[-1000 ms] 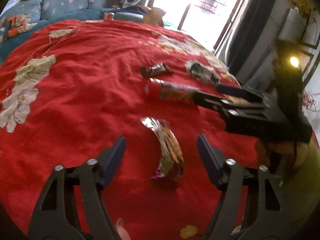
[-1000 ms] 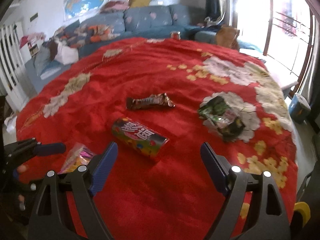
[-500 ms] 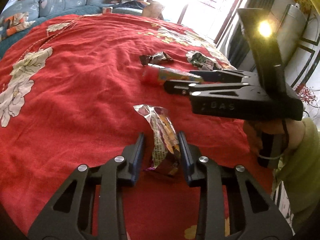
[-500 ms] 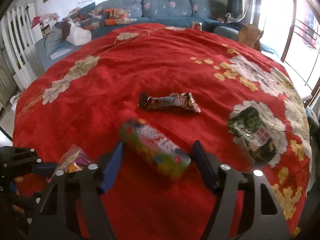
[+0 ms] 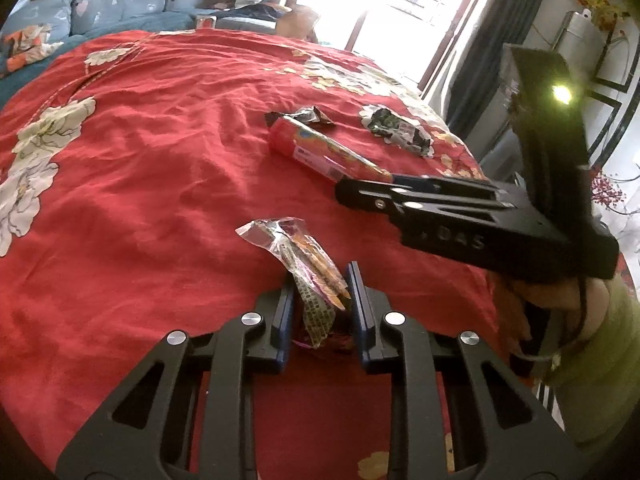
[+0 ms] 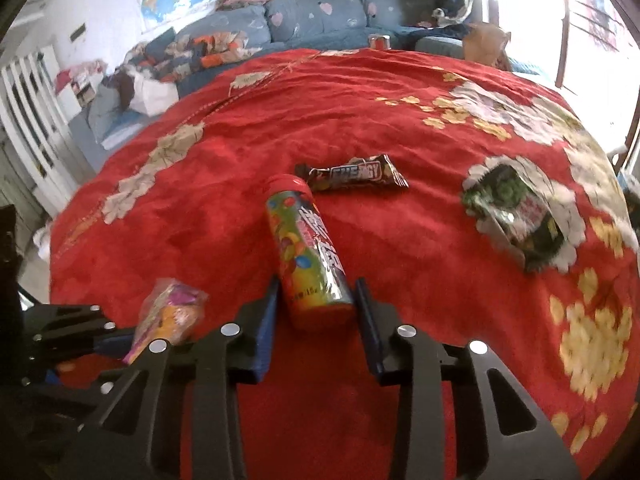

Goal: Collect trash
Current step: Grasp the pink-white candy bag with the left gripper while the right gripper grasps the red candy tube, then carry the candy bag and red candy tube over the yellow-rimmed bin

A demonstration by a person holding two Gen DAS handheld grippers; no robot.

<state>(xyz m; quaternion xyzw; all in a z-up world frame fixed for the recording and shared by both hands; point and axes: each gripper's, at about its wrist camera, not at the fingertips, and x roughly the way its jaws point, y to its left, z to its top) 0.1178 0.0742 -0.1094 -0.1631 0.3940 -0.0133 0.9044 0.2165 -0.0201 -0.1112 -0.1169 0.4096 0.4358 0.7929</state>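
My left gripper (image 5: pixel 320 280) is shut on a crinkled snack wrapper (image 5: pixel 304 268) on the red cloth (image 5: pixel 140 184). The wrapper also shows in the right wrist view (image 6: pixel 172 312), at lower left. My right gripper (image 6: pixel 316 292) is shut on the near end of a red candy tube (image 6: pixel 308 248), which lies pointing away from me. The tube also shows in the left wrist view (image 5: pixel 320 148), with the right gripper (image 5: pixel 360 190) at its end. A brown energy bar wrapper (image 6: pixel 352 174) and a green torn packet (image 6: pixel 516 216) lie farther off.
The red flowered cloth covers a round table whose edge curves away on all sides. A blue sofa (image 6: pixel 280 28) with piled clothes stands behind it. A small can (image 6: pixel 380 42) sits at the far edge. A bright window is at the right.
Both grippers have closed: the left on the snack wrapper, the right on the candy tube. The tube has turned to point away from the right gripper.
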